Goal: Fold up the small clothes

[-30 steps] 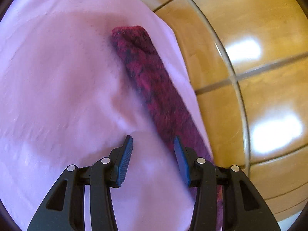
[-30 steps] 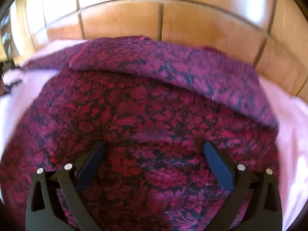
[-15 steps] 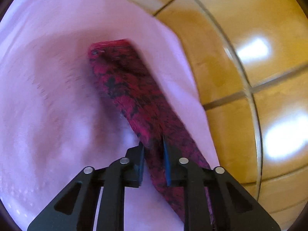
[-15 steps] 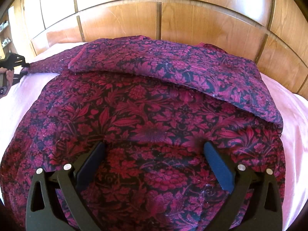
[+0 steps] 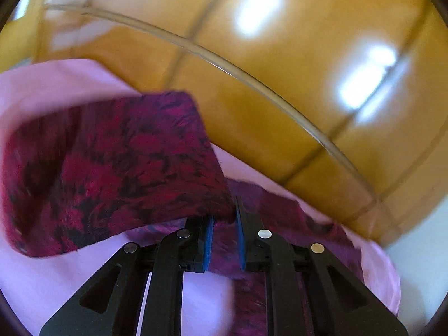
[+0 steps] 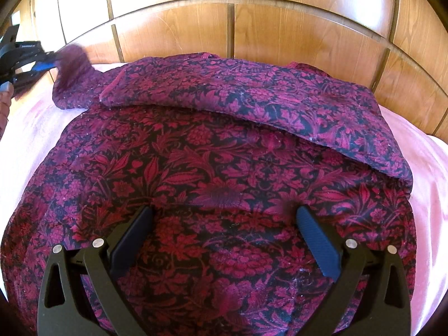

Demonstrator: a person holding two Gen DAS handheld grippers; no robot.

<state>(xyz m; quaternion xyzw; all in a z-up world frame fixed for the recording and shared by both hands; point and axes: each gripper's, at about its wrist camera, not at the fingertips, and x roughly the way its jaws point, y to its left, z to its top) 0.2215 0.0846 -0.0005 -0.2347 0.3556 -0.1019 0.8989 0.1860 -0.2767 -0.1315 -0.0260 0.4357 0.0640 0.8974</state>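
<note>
A dark red and black floral garment (image 6: 212, 173) lies spread on a pink sheet (image 6: 431, 184), its right sleeve (image 6: 266, 95) folded across the top. My right gripper (image 6: 224, 218) is open and hovers over the garment's middle, holding nothing. My left gripper (image 5: 224, 226) is shut on the garment's left sleeve (image 5: 112, 173) and holds it lifted off the sheet (image 5: 56, 280); the sleeve hangs blurred to the left of the fingers. The left gripper also shows at the far left of the right wrist view (image 6: 42, 64), with the raised sleeve end (image 6: 72, 75).
A glossy wooden panelled headboard (image 6: 224, 33) stands right behind the garment and fills the top of the left wrist view (image 5: 280, 70). The pink sheet reaches out on both sides of the garment.
My left gripper closed on the left sleeve and lifted it up off the sheet, tilting toward the headboard. My right gripper stayed open over the garment.
</note>
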